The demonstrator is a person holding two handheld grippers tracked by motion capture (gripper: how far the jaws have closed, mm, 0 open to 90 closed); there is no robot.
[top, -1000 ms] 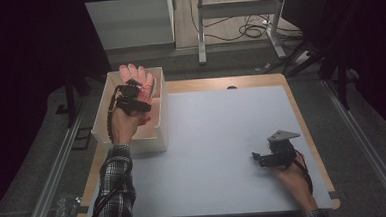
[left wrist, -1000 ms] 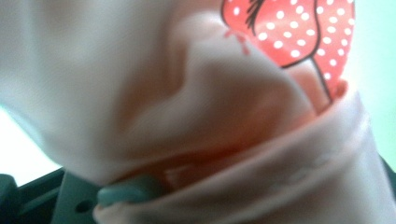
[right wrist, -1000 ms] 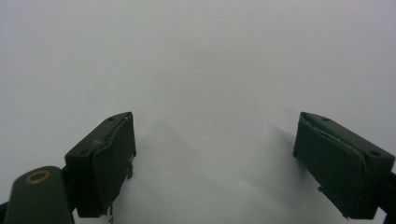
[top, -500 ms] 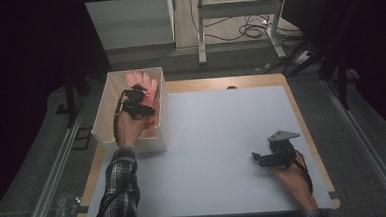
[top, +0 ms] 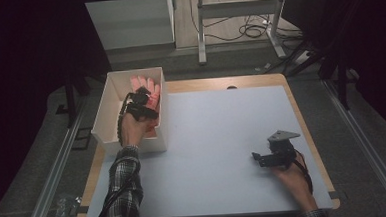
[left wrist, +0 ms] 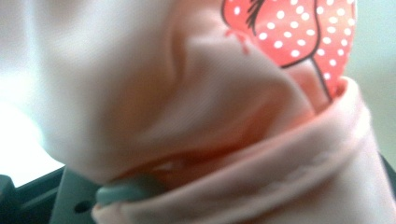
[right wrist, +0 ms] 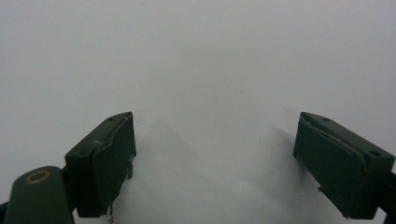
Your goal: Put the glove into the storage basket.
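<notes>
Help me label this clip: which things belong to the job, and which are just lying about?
In the job: pink garment, white box holding it, left gripper down in the box.

Lying about: right gripper open over the bare table, floor cables.

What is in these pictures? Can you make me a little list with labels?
table: white top with wooden edges
box: white box at the table's left edge
cloth: pink cloth in the box, with a red dotted print
left gripper: down in the box, pressed into the cloth
right gripper: low over bare table, jaws wide apart, holding nothing
sleeve: checked sleeve on the left arm
</notes>
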